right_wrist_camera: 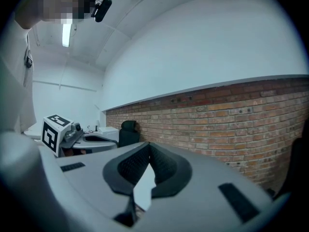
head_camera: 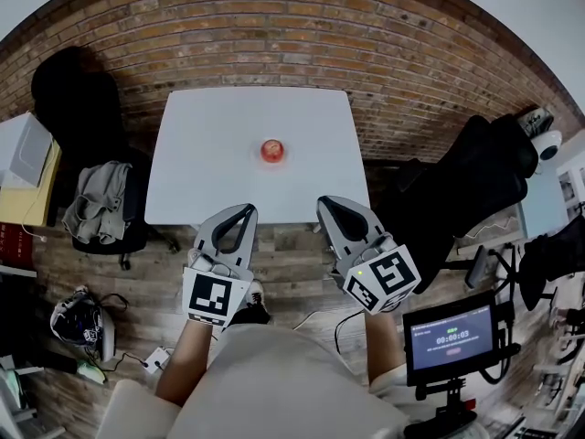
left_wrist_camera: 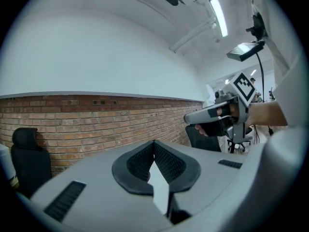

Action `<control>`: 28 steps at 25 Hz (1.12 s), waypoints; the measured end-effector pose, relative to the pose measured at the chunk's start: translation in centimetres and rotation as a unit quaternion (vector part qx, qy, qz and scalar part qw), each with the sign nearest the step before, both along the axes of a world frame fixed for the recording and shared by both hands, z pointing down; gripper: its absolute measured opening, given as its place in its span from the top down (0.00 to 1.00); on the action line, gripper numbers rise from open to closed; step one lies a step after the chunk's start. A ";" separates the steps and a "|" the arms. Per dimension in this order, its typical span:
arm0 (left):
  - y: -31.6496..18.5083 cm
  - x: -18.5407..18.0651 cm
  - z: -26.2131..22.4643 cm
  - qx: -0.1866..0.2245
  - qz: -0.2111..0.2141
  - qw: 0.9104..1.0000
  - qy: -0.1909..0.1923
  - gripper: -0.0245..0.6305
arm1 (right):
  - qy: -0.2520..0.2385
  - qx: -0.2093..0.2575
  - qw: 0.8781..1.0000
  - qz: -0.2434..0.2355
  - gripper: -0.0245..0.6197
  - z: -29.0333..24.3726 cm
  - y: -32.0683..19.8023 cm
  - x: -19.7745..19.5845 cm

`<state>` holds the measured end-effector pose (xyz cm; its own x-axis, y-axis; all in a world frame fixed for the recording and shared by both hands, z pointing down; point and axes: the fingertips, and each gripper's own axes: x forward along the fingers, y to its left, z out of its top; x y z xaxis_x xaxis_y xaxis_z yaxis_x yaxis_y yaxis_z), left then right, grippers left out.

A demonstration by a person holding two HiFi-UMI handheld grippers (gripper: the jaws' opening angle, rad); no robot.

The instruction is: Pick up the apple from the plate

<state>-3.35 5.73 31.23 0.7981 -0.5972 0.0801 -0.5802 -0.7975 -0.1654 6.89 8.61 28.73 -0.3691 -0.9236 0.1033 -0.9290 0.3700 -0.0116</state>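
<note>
A red apple (head_camera: 272, 150) sits on a small white plate (head_camera: 257, 157) near the middle of the white table (head_camera: 201, 163). Both grippers hang short of the table's near edge, pointing level toward it. My left gripper (head_camera: 248, 209) is shut with nothing in it, its pads meeting at the tip (left_wrist_camera: 154, 142). My right gripper (head_camera: 325, 202) is likewise shut and empty (right_wrist_camera: 148, 144). Each gripper view shows the other gripper alongside: the right gripper (left_wrist_camera: 212, 116) and the left gripper (right_wrist_camera: 89, 140). The apple does not show in either gripper view.
A brick wall (head_camera: 274, 26) stands behind the table. A black chair (head_camera: 69, 90) and a chair draped with grey clothing (head_camera: 101, 199) are on the left. A black chair (head_camera: 475, 186) and a monitor on a stand (head_camera: 450, 337) are on the right. A helmet (head_camera: 80, 323) lies on the wooden floor.
</note>
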 end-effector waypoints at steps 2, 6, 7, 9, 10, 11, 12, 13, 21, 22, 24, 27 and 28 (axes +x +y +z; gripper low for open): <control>-0.8 -0.3 0.2 -0.003 0.001 1.000 0.000 0.96 | 0.001 -0.004 1.000 -0.001 0.96 0.3 -0.6 -0.3; -2.7 -0.5 0.6 -0.006 0.006 1.000 -0.001 0.96 | 0.004 -0.009 1.000 -0.001 0.96 0.8 -2.5 -0.9; -3.1 -0.6 0.7 -0.006 0.007 1.000 -0.001 0.96 | 0.005 -0.010 1.000 0.000 0.96 0.9 -2.9 -1.0; -3.9 -1.0 0.5 -0.005 0.007 1.000 -0.003 0.96 | 0.006 -0.010 1.000 0.002 0.96 0.8 -3.6 -1.3; -4.4 -1.2 0.5 -0.005 0.006 1.000 -0.003 0.96 | 0.007 -0.010 1.000 0.003 0.96 0.8 -3.9 -1.4; -5.0 -1.5 0.4 -0.004 0.005 1.000 -0.003 0.96 | 0.009 -0.008 1.000 0.004 0.96 0.7 -4.4 -1.5; -5.5 -1.7 0.4 -0.003 0.005 1.000 -0.003 0.96 | 0.010 -0.007 1.000 0.005 0.96 0.6 -4.8 -1.6; -6.0 -1.8 0.3 -0.003 0.005 1.000 -0.003 0.96 | 0.011 -0.007 1.000 0.007 0.96 0.5 -5.3 -1.7; -9.9 -2.0 0.4 -0.001 0.018 1.000 0.001 0.96 | 0.020 -0.007 1.000 0.019 0.96 0.7 -9.0 -2.1; -10.3 -2.0 0.4 -0.002 0.020 1.000 0.001 0.96 | 0.020 -0.009 1.000 0.021 0.96 0.9 -9.4 -2.1; -11.1 -1.8 0.5 -0.003 0.024 1.000 0.002 0.96 | 0.021 -0.012 0.999 0.026 0.96 1.1 -10.1 -2.0; -12.1 -1.4 0.3 -0.006 0.032 0.999 0.003 0.96 | 0.025 -0.017 0.999 0.032 0.96 0.9 -10.8 -1.9; -12.4 -1.4 0.2 -0.006 0.035 0.999 0.003 0.96 | 0.026 -0.017 0.999 0.034 0.96 0.8 -11.0 -1.8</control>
<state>-4.73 -6.70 31.42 0.8381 -0.5393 0.0820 -0.5243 -0.8379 -0.1520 5.09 -2.38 29.53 -0.2984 -0.9421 0.1530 -0.9517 0.3058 0.0267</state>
